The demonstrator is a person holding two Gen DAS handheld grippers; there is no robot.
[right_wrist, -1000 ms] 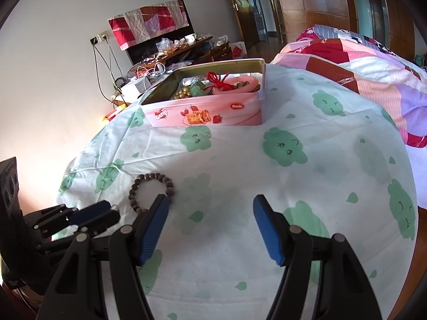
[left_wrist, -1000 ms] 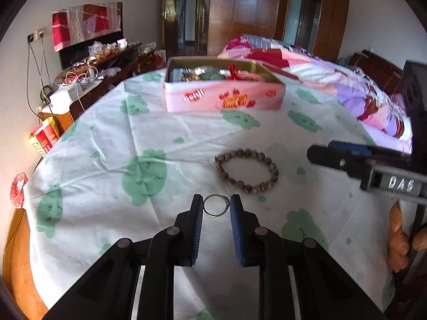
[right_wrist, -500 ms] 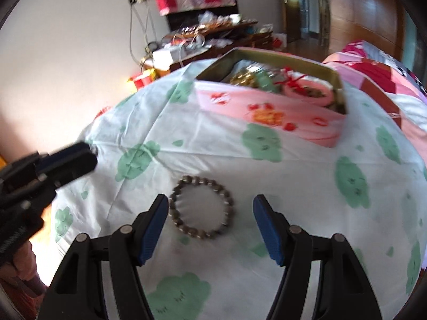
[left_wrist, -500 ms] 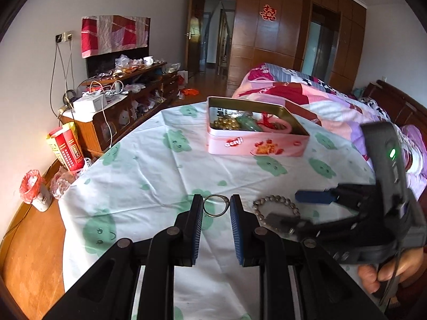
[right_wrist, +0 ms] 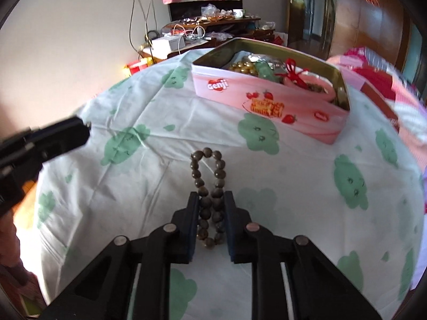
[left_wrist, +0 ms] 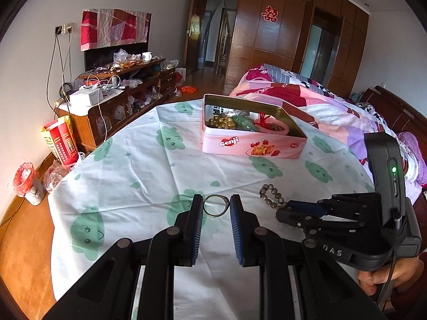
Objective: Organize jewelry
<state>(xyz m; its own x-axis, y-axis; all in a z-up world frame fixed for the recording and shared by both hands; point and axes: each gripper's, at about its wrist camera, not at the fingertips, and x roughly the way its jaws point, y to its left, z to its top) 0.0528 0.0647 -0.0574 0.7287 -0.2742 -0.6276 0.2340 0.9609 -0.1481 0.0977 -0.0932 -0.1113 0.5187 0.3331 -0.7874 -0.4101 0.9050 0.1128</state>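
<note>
My left gripper (left_wrist: pixel 215 210) is shut on a thin metal ring (left_wrist: pixel 225 202), held just above the tablecloth. The jaws of my right gripper (right_wrist: pixel 212 198) are closing, and their pads press on a brown bead bracelet (right_wrist: pixel 220 164), squeezing it into a narrow oval on the cloth. The left wrist view shows that bracelet (left_wrist: pixel 272 196) sticking out past the right gripper (left_wrist: pixel 287 210), close to the right of the ring. A pink open tin (left_wrist: pixel 229 144) holding gold beads, green beads and a red-tasselled piece stands further back on the table; it also shows in the right wrist view (right_wrist: pixel 267 93).
The round table (left_wrist: pixel 133 176) wears a white cloth with green prints. A bed (left_wrist: pixel 307 98) lies behind and to the right of it. A cluttered wooden cabinet (left_wrist: pixel 112 101), a red carton (left_wrist: pixel 60 140) and a small bin (left_wrist: pixel 26 184) stand on the left.
My right gripper swung over the bead bracelet and closed on it, pinching the round loop into an oval. My left gripper kept its hold on the ring and lifted slightly.
</note>
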